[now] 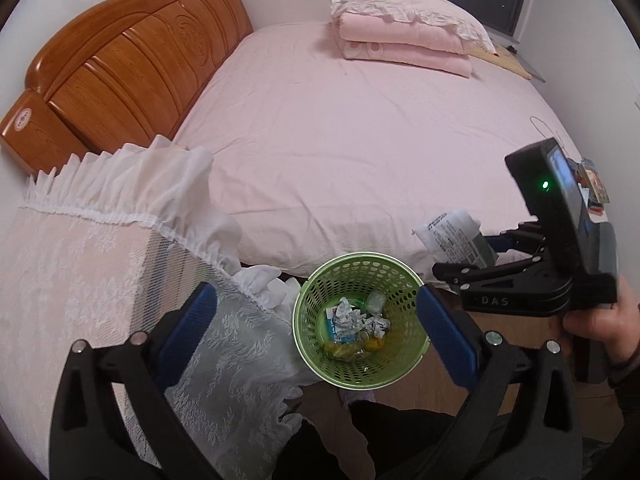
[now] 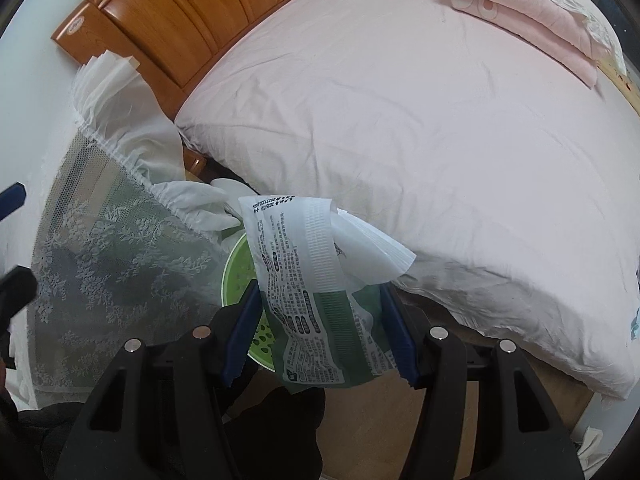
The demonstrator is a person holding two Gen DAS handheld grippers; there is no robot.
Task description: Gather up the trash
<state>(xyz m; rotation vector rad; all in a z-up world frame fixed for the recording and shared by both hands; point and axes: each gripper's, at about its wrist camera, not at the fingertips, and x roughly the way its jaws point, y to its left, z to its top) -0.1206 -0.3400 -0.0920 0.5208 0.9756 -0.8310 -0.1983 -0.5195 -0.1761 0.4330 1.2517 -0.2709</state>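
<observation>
The right gripper has its jaws clamped on a green and white tissue pack, just above the green trash basket on the floor by the bed. The left gripper hangs over the basket, jaws wide apart, holding nothing.

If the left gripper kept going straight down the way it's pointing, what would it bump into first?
Most likely the round green perforated plastic wastebasket, which sits between the open jaws of the left gripper. Depth is unclear, but nothing appears in between; it would meet the rim or the crumpled paper trash inside.
</observation>
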